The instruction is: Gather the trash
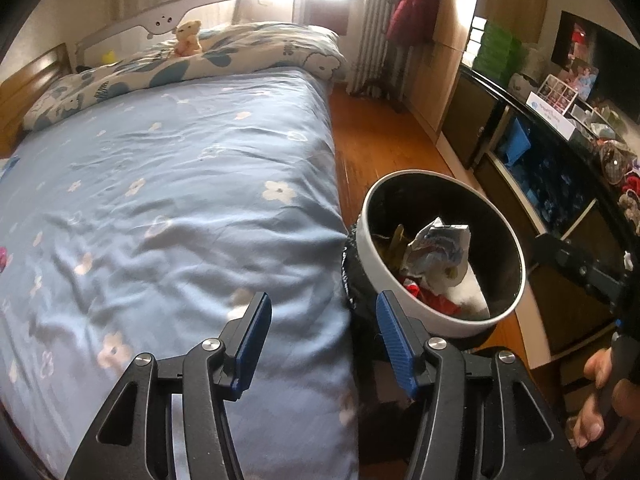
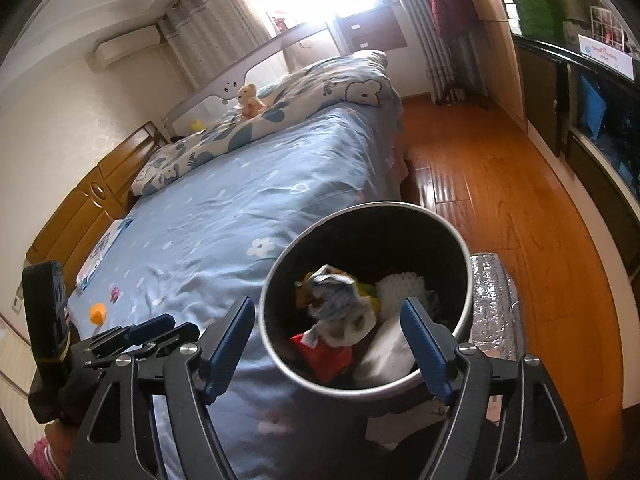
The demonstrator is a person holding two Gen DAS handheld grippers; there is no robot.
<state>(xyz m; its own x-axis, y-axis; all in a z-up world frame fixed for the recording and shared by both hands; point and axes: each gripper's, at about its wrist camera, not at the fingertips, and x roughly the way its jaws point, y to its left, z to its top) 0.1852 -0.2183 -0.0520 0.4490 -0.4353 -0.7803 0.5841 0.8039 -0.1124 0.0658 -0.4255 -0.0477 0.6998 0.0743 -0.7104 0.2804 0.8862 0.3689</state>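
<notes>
A round white trash bin [image 1: 404,276] with a black liner stands on the floor beside the bed and holds crumpled wrappers [image 1: 438,250] and red scraps. In the right wrist view the bin [image 2: 280,344] sits right under my open, empty right gripper [image 2: 326,346], with crumpled paper [image 2: 336,304] inside. My left gripper [image 1: 320,340] is open and empty, over the bed edge just left of the bin. A small orange piece [image 2: 97,314] and a pink piece [image 2: 115,294] lie on the blue sheet. The left gripper's body [image 2: 132,336] shows at lower left.
The bed [image 1: 168,184] with blue flowered sheet fills the left; a folded duvet [image 1: 224,52] and teddy bear [image 1: 188,38] lie at its far end. Wooden floor [image 2: 496,184] runs to the right. A dark cabinet [image 1: 532,168] with clutter lines the right wall. A silver foil mat [image 2: 494,300] lies by the bin.
</notes>
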